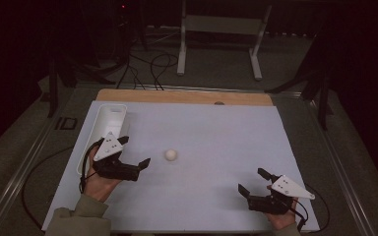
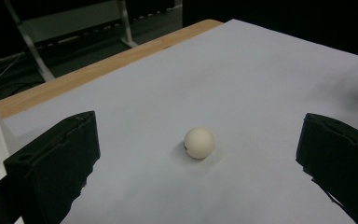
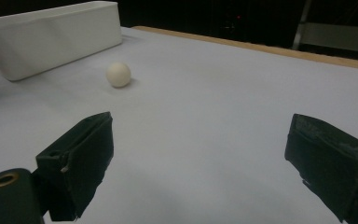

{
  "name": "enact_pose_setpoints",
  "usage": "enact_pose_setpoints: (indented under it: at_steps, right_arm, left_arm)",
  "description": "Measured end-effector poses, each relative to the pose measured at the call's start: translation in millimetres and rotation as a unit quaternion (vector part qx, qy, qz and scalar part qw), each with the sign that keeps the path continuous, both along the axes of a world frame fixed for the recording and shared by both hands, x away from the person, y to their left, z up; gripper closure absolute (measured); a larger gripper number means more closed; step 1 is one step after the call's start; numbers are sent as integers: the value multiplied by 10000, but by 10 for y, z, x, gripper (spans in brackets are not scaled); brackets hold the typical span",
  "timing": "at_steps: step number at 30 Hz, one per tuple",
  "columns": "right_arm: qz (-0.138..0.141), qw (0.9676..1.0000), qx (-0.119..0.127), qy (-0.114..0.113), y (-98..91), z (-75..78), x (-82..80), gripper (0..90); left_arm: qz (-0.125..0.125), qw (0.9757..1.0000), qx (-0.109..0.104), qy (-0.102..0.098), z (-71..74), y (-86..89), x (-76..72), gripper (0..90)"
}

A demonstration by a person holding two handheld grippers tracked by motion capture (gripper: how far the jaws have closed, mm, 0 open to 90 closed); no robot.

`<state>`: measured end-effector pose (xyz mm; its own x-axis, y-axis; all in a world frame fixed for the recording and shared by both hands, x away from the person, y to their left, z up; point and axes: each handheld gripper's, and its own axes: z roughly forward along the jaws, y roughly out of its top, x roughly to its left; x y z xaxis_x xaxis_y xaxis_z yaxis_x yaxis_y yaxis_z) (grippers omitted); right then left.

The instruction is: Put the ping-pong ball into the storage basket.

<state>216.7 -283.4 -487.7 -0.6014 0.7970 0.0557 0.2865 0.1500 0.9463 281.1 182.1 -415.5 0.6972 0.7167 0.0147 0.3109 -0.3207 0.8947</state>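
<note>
A small white ball (image 1: 171, 155) rests on the white table sheet (image 1: 211, 132) near its middle. My left gripper (image 1: 134, 151) stands open a short way left of the ball, jaws pointing toward it; in the left gripper view the ball (image 2: 199, 143) lies ahead between the two black jaws, untouched. My right gripper (image 1: 253, 180) is open near the front right of the sheet, with nothing between its jaws. From the right gripper view the ball (image 3: 119, 74) sits far off at the upper left.
A long white tray (image 1: 104, 129) lies along the sheet's left side, behind my left gripper; it appears as the tray (image 3: 51, 37) in the right gripper view. A wooden edge (image 1: 187, 96) borders the far side. A metal stand (image 1: 221, 29) and cables sit on the floor beyond.
</note>
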Motion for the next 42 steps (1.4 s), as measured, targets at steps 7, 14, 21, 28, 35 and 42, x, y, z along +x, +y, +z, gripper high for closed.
enact_pose_setpoints:
  at_steps: [7,14,21,28,35,42]
  right_arm:
    - [-4,10000,16,-22,-6,3,-3,76]
    - [13,10000,30,-7,-5,7,-4,76]
    - [13,10000,63,-8,-7,15,-8,76]
    - [14,10000,79,-5,-14,17,-10,76]
    - [6,10000,55,10,-11,12,-8,76]
    - [-1,10000,67,7,-14,13,-7,76]
  left_arm:
    - [1,10000,33,28,-7,-48,48,0]
    - [-10,9999,111,57,-4,-113,96,0]
    - [-16,9998,137,114,-9,-171,143,0]
    - [-10,9996,195,194,-34,-218,190,0]
    - [-24,9993,230,279,-56,-258,227,0]
    - [-38,9990,279,348,-78,-303,258,0]
